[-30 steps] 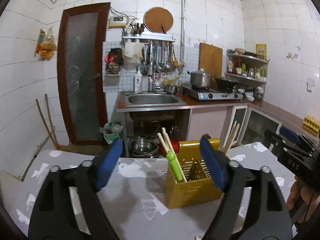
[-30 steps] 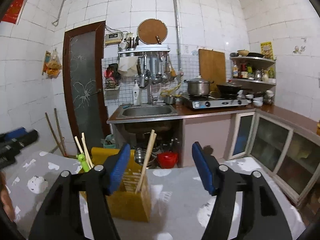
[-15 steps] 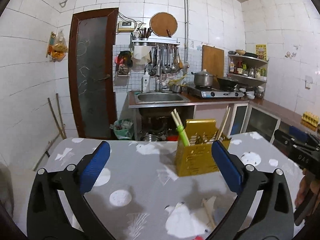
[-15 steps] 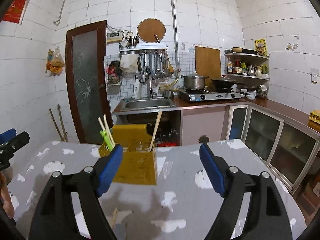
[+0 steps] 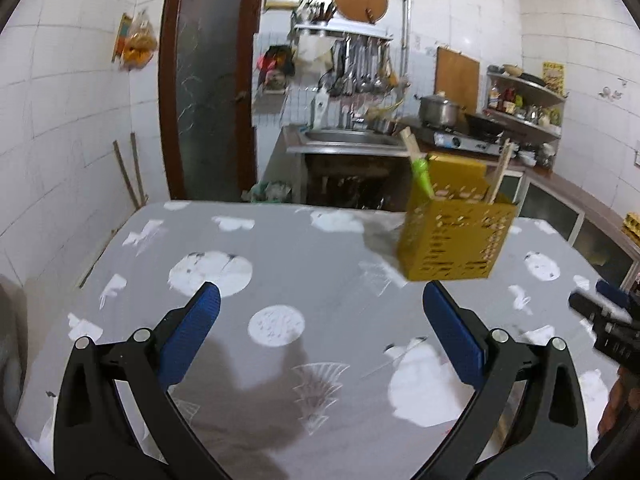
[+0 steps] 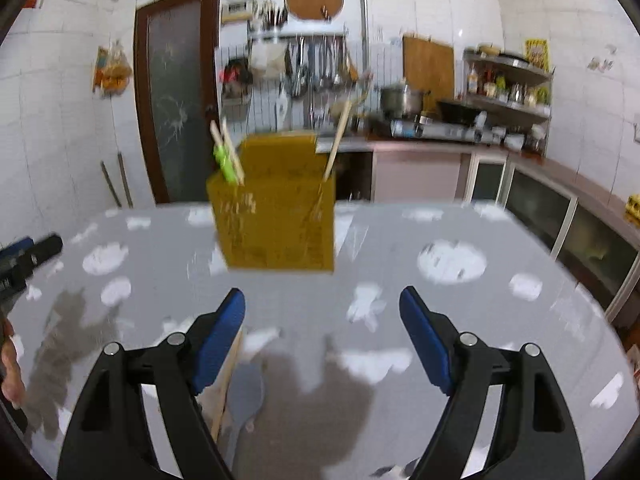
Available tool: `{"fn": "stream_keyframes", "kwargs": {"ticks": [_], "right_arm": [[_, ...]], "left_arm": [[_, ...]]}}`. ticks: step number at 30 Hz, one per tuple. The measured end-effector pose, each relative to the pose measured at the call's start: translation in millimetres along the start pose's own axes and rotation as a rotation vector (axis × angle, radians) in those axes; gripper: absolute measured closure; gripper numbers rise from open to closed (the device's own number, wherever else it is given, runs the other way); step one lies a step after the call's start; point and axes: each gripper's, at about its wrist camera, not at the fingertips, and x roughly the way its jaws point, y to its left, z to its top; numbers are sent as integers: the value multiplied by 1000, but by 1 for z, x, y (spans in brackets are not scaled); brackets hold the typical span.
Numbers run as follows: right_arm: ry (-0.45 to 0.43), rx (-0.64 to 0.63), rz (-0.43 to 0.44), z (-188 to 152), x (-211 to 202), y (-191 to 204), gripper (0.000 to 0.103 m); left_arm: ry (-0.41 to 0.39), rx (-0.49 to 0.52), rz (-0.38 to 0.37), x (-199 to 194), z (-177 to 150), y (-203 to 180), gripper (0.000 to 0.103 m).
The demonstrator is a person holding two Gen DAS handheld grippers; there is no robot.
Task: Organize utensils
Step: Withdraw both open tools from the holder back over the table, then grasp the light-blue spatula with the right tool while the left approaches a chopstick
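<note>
A yellow perforated utensil holder (image 5: 456, 236) stands on the grey patterned table (image 5: 280, 264); it also shows in the right wrist view (image 6: 280, 220). It holds wooden chopsticks (image 6: 338, 140) and a green-handled utensil (image 5: 420, 172). My left gripper (image 5: 320, 332) is open and empty above the table, well short of the holder. My right gripper (image 6: 322, 336) is open and empty. Below its left finger lie a wooden chopstick (image 6: 226, 384) and a grey spoon-like utensil (image 6: 246, 396) on the table. The other gripper shows at the edge of each view (image 5: 608, 320).
Beyond the table's far edge stand a sink counter (image 5: 352, 140), a stove with a pot (image 5: 440, 112), low cabinets (image 6: 560, 208) on the right and a brown door (image 5: 208, 88). Tiled walls surround the room.
Both grippers have pulled back from the holder and tilted down toward the table, staying open. A chopstick and grey utensil on the table have come into the right wrist view.
</note>
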Motion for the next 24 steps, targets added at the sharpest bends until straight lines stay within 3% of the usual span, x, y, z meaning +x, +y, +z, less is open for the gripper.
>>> {"fn": "stream_keyframes", "kwargs": {"ticks": [4, 10, 24], "right_arm": [[95, -35, 6, -26, 19, 17, 26], [212, -58, 1, -50, 37, 30, 37], [292, -78, 0, -63, 42, 50, 44]], "left_arm": [[23, -18, 17, 7, -6, 14, 5], [54, -32, 12, 14, -16, 17, 5], [108, -39, 20, 28, -30, 16, 5]]}}
